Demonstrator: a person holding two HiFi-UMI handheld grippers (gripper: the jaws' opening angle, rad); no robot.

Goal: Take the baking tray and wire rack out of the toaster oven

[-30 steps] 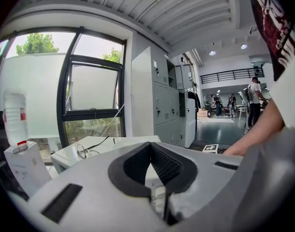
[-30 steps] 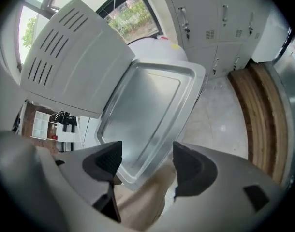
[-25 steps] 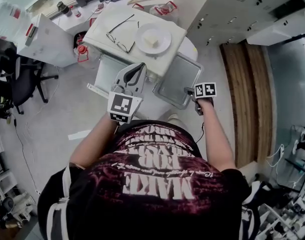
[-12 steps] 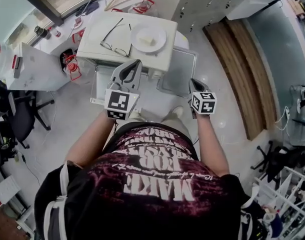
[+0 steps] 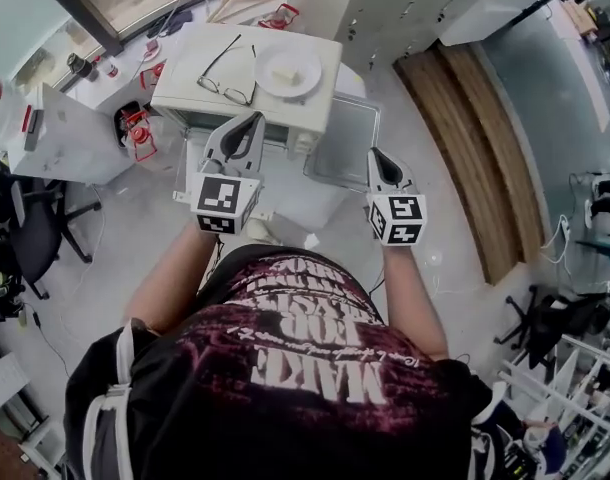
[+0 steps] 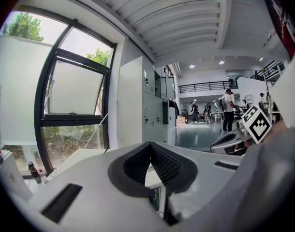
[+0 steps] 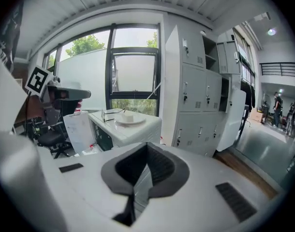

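Observation:
The white toaster oven stands ahead of me, with its door hanging open at the front. A silvery baking tray lies flat just right of the oven, with nothing holding it. My right gripper hovers over the tray's near edge, shut and empty; in its own view the jaws point past the oven. The left gripper is in front of the oven's face, its fingertips together and nothing seen between them. I cannot make out the wire rack.
Glasses and a plate sit on the oven's top. Grey lockers stand behind, and a wooden strip runs along the floor at the right. A white box and an office chair are at the left.
The right gripper has risen from the tray's edge, leaving the tray lying beside the oven. The left gripper moved up slightly in front of the oven.

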